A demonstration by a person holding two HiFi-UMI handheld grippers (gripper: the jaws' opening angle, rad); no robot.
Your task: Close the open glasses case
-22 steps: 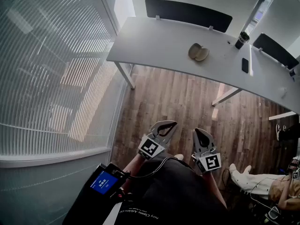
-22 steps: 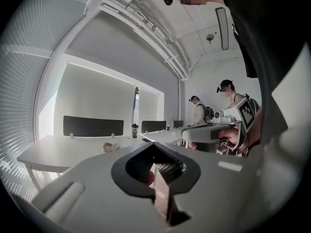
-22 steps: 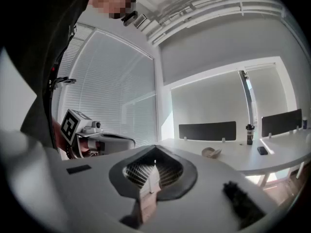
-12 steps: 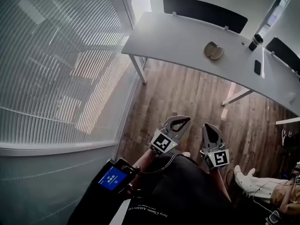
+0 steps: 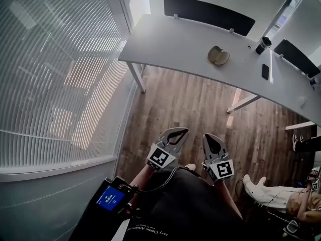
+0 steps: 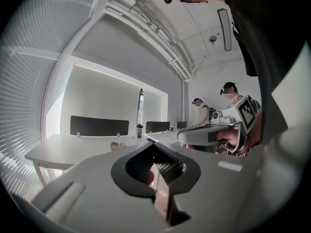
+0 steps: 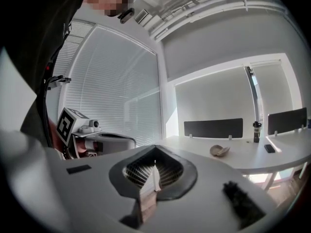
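On the white tabletop point(image 5: 170, 39) beyond a stretch of wooden floor point(image 5: 190, 104), the open glasses case point(image 5: 218, 55) is seen lying with its halves spread, well apart from the left tongs point(image 5: 183, 130) and the right tongs point(image 5: 207, 136), both clenched on nothing and held side by side low before the person's body.

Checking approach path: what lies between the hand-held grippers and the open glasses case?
In the head view, only wooden floor and bare white tabletop separate the left hand-held gripper and right hand-held gripper from the glasses case.
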